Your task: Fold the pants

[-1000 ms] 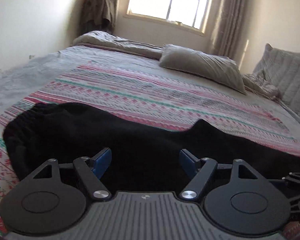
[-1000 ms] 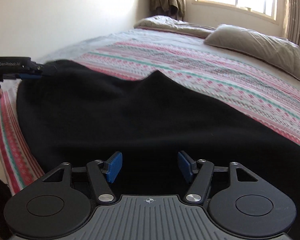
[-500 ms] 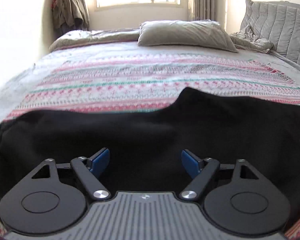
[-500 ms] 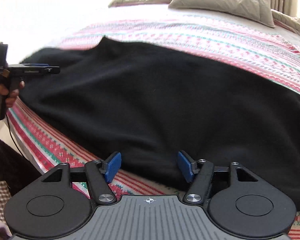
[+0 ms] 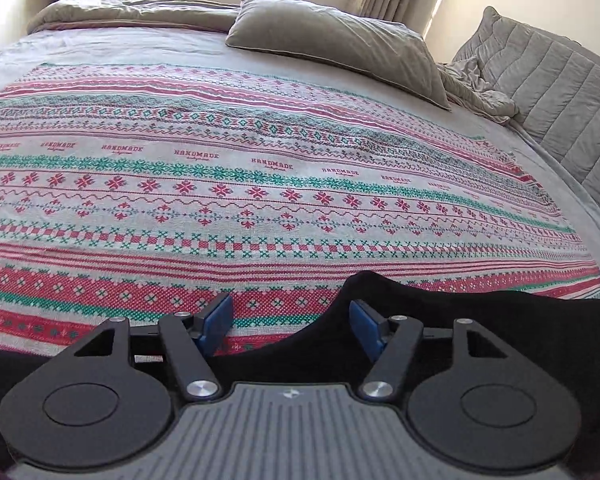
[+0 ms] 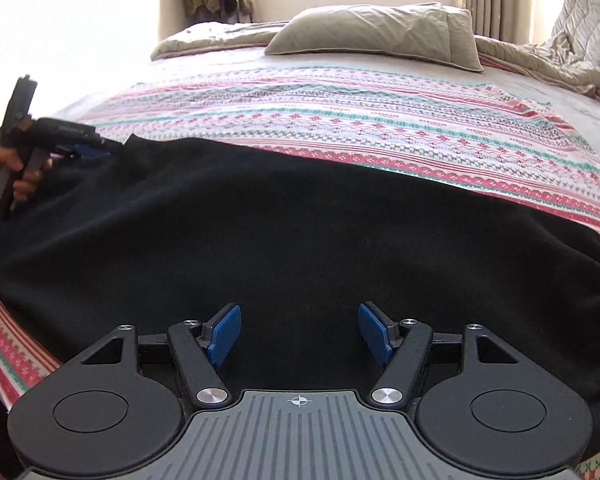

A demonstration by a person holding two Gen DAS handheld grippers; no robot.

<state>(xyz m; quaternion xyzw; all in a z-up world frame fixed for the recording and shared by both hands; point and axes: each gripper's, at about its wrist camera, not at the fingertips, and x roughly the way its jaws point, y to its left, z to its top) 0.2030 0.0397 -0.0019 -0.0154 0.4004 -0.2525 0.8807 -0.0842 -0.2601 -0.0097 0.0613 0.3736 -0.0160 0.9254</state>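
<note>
Right wrist view: black pants [image 6: 300,232] lie spread flat across the near edge of a bed [image 6: 380,120] covered with a striped pink, green and white patterned blanket [image 6: 380,136]. A grey pillow [image 6: 380,36] sits at the far end of the bed, well beyond the pants. The right gripper [image 6: 300,332] hovers over the near part of the pants, angled downward, its blue pads standing apart with only flat cloth beneath them; it holds nothing. To the far left of the pants, a hand [image 6: 4,176] grasps the handle of the left gripper [image 6: 96,150], whose tips sit at a raised point on the far edge of the pants.

Left wrist view: the left gripper [image 5: 290,322] also tilts downward. Its jaws have just been closing a little but are parted, the left pad over bare blanket [image 5: 260,184] and the right pad over the black cloth of the pants [image 5: 460,320]. A peak in the pants' edge lies just in front of the right pad; nothing is pinched yet.

Judgement: the pants appear laid out and the fold itself not begun; this looks like the reach for grip points. The next move likely calls for each gripper to sink onto an edge, close firmly on the cloth, and lift it over. The right gripper seems to need an edge, since it now sits over the middle of the cloth.
</note>
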